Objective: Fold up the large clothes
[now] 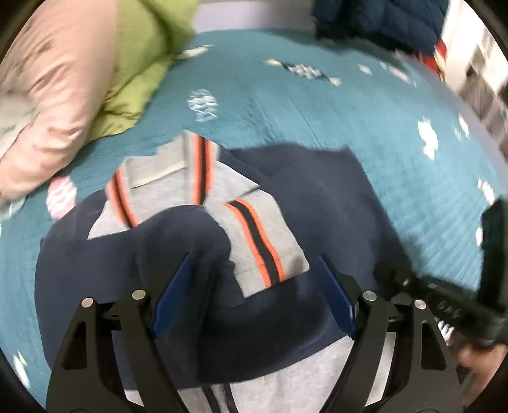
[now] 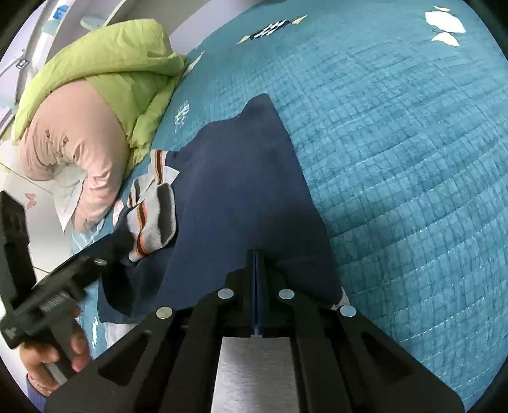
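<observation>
A navy sweatshirt [image 1: 317,197] with grey, orange-striped collar and cuffs [image 1: 254,228] lies partly folded on the teal bedspread [image 1: 317,104]. My left gripper [image 1: 254,292] is open just above its folded middle, blue pads apart, holding nothing. My right gripper [image 2: 255,254] is shut on the navy sweatshirt [image 2: 238,178], pinching its near edge. The striped cuff [image 2: 152,222] lies to the left in the right wrist view. The left gripper's body [image 2: 54,295] shows at the lower left in the right wrist view, held by a hand.
A pink and green quilted jacket [image 1: 79,79] lies on the bed at the left; it also shows in the right wrist view [image 2: 104,95]. A dark blue garment [image 1: 381,19] sits at the far edge. The floor [image 2: 41,228] lies beyond the bed's left edge.
</observation>
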